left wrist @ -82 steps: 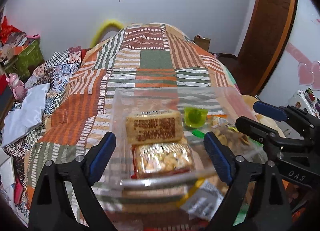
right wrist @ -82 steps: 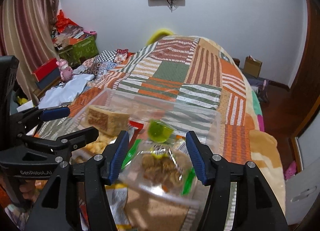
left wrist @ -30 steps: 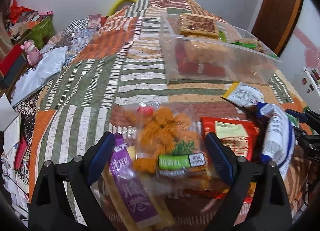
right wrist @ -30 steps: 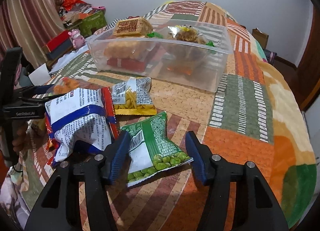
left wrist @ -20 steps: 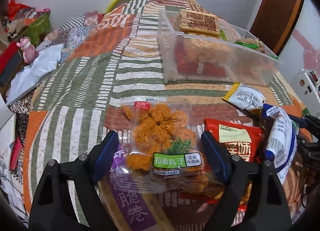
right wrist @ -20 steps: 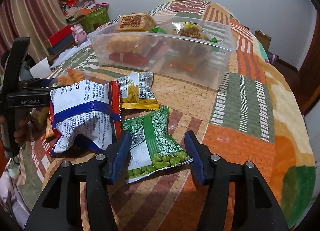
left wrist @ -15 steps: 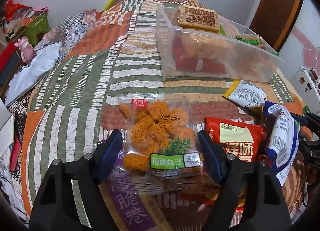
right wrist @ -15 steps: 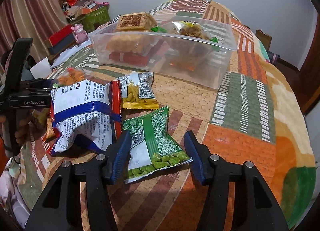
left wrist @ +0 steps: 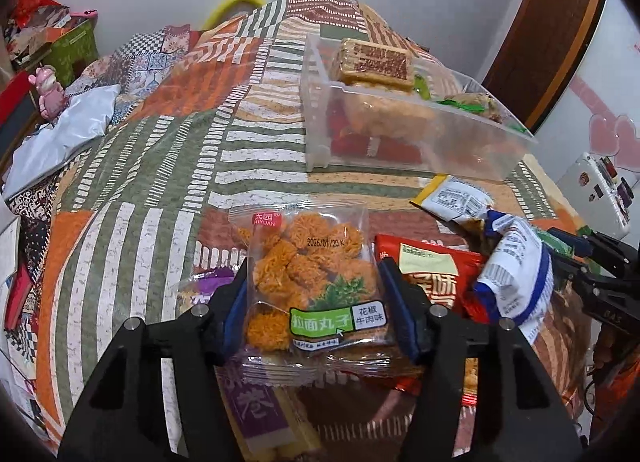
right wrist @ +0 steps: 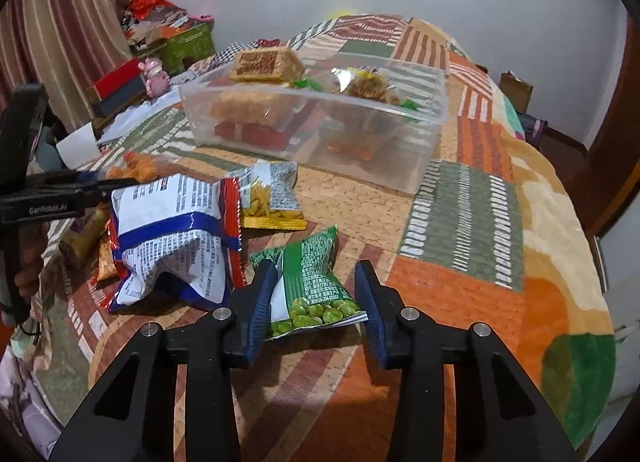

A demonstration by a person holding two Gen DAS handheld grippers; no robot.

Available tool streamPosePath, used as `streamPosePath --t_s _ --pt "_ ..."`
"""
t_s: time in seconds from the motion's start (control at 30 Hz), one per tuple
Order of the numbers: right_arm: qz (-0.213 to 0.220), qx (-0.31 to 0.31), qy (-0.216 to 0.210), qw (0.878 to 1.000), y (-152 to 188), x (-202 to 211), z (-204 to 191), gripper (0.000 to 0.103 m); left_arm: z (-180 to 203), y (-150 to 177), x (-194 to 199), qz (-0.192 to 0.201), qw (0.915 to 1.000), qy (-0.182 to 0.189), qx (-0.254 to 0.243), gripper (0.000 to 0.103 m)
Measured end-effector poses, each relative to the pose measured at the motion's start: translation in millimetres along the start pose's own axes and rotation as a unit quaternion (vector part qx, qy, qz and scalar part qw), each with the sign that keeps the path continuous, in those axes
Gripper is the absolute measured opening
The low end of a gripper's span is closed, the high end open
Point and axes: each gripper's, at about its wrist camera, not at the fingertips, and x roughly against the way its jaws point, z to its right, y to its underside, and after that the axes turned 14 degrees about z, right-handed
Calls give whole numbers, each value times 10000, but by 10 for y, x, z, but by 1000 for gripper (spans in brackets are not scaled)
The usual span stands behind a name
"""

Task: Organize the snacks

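Note:
My left gripper [left wrist: 316, 302] is closed on a clear bag of orange noodle balls [left wrist: 312, 262]; both pads press its sides. My right gripper [right wrist: 316, 302] straddles a green pea bag [right wrist: 310, 282]; its jaws are narrowed around the bag, the left pad touching and the right pad just apart. A clear plastic bin [left wrist: 416, 134] [right wrist: 320, 122] with snacks inside stands farther up the bed. A blue-white bag [right wrist: 172, 234], a yellow-edged bag [right wrist: 268, 202], a red bag [left wrist: 432, 270] and a purple packet [left wrist: 256, 402] lie loose nearby.
All of it lies on a patchwork bedspread [right wrist: 460, 222]. The bed's edge drops off at right in the right wrist view. Clutter, boxes and a pink toy [right wrist: 154, 74] sit at the left beside the bed. A wooden door [left wrist: 552, 30] stands at the back right.
Both grippers moved back from the bin down to the loose snacks. The left jaws closed in on the noodle-ball bag; the right jaws narrowed around the pea bag.

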Motion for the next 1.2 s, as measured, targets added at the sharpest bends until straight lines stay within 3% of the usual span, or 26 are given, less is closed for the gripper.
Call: streamPosePath --t_s 0.27,0.53,0.77,1.2 --pt "237 -266 225 9991 -79 180 170 36 38 -74 249 311 9995 -13 36 59" --pt "-258 -199 45 9995 57 100 195 44 177 -73 455 533 9985 74 -98 59" --pt "-409 10 -46 9992 93 -55 129 50 215 -19 471 503 9986 178 -34 59" --pt "-71 -303 -47 9995 27 71 155 32 208 -13 511 466 9987 155 100 59"
